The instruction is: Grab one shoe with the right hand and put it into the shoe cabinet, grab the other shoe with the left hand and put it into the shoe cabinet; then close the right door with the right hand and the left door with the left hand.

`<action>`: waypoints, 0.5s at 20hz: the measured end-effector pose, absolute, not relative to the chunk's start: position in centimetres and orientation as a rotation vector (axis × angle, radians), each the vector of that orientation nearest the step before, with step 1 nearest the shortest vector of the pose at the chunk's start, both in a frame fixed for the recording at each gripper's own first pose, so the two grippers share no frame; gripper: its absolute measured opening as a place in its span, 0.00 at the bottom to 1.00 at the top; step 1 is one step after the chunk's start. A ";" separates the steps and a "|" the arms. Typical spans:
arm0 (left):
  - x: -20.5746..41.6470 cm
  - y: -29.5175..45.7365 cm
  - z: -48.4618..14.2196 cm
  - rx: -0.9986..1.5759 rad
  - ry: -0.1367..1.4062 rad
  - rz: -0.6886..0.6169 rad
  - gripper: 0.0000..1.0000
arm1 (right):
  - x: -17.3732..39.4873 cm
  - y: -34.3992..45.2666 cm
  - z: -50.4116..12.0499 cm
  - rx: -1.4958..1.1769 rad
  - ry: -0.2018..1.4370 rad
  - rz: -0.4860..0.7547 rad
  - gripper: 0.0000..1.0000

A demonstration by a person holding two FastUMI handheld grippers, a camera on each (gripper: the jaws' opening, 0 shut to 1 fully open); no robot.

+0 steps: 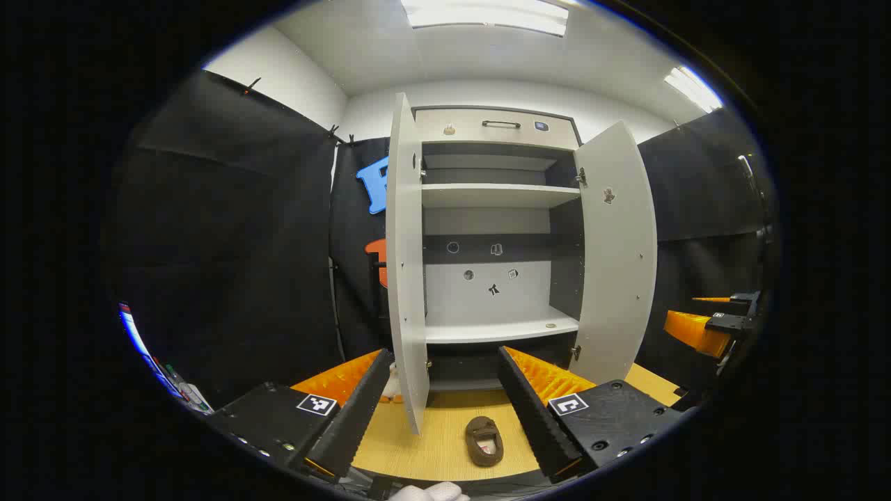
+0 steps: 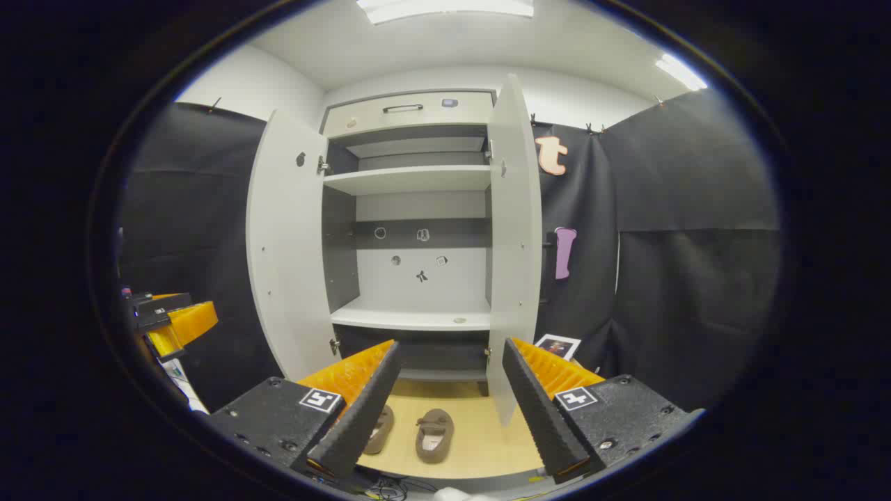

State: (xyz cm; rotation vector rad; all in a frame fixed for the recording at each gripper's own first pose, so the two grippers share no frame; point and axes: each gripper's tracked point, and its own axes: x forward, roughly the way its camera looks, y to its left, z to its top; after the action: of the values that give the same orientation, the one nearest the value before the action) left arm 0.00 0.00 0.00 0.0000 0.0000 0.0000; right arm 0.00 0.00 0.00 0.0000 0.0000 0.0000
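we count two brown shoes (image 2: 434, 435) (image 2: 380, 429) on the wooden floor at six o'clock in the right gripper view, one shoe cabinet (image 2: 418, 229) at twelve o'clock, two open doors (image 2: 287, 243) (image 2: 514, 236), two shelves (image 2: 411, 179) (image 2: 414, 319), one drawer (image 2: 407, 110) on top, and two grippers (image 2: 445, 396) (image 1: 445, 400).

Two brown shoes (image 2: 416, 433) lie side by side on the wooden floor (image 2: 480, 445), before the open cabinet (image 2: 411, 209).

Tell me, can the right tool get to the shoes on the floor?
Probably yes. The right tool is open, and both brown shoes lie on the wooden floor just below it, in front of the open cabinet, with nothing in between.
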 end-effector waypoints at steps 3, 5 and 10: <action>0.0 0.1 -0.1 -0.003 0.004 0.002 0.95 | -0.1 0.0 0.2 -0.004 -0.004 -0.001 0.97; 0.0 0.1 -0.2 -0.006 0.005 0.003 0.95 | -0.1 -0.1 0.4 -0.007 -0.010 -0.003 0.97; -0.1 0.3 0.0 -0.004 0.003 0.004 0.94 | -0.3 0.0 0.6 -0.010 -0.020 -0.001 0.95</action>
State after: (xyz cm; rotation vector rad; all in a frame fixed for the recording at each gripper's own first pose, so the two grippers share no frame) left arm -0.14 0.28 -0.03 -0.0039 0.0031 0.0043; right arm -0.32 -0.03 0.64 -0.0103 -0.0198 -0.0011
